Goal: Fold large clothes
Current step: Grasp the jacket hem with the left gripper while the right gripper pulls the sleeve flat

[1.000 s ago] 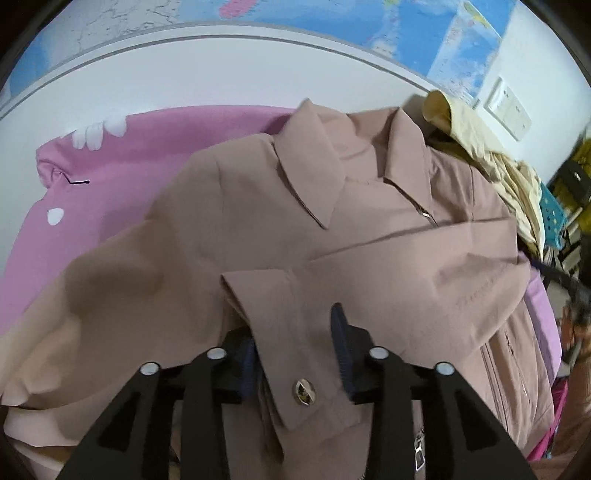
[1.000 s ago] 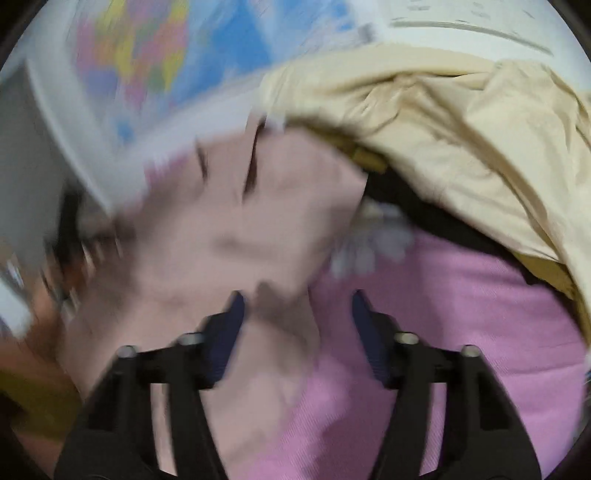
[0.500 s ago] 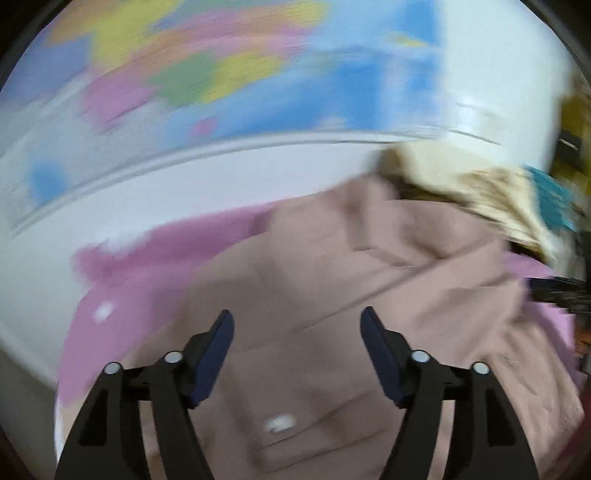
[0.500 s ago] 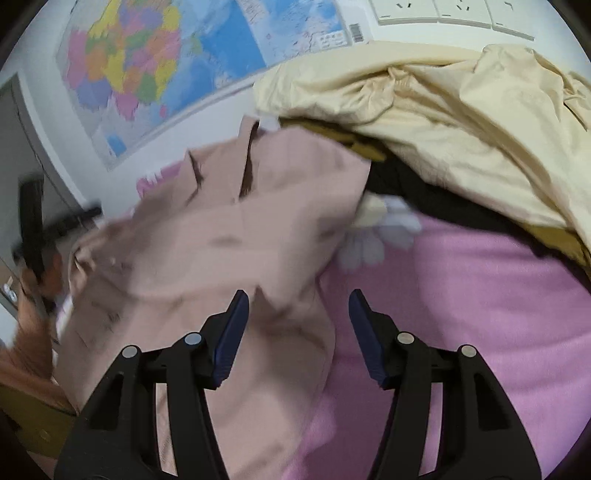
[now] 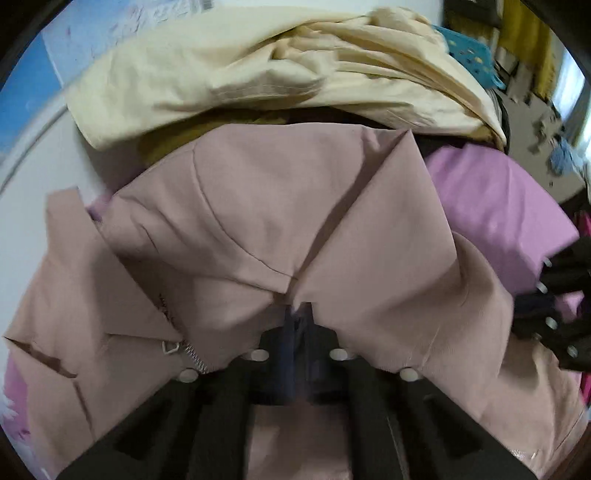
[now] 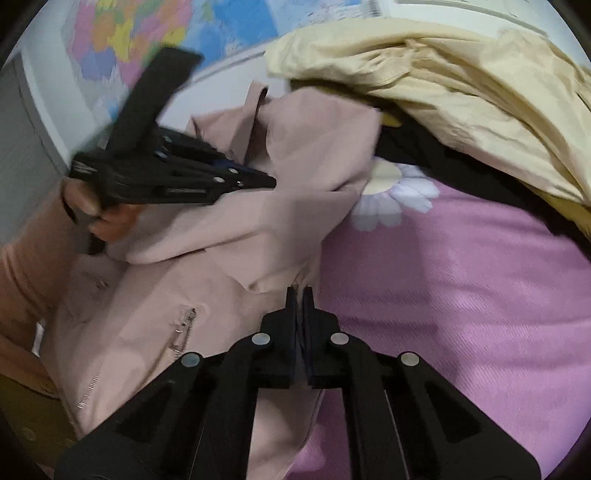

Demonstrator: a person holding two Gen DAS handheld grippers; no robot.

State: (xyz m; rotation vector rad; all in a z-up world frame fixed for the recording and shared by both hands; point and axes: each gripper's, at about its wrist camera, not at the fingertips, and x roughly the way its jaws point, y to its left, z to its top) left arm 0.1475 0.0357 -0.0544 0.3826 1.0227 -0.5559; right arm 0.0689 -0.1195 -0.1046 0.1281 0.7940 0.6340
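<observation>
One rumpled, dusty-pink zip jacket (image 5: 280, 206)

A coloured map (image 6: 122, 40) is seen on the wall. Below the map, a pink sheet (image 6: 461, 295) is spread, printed with a daisy (image 6: 395, 199).

Jacket (image 5: 280, 206): dusty-pink woven cloth, matt, smooth; metal zip (image 6: 181, 328). Cream garment (image 6: 461, 92): thin crinkled cloth. Pink cover (image 6: 461, 288): twill-ribbed cloth, matt. Grippers (image 6: 300, 295): black matt plastic. Map (image 6: 122, 33): glossy paper.
</observation>
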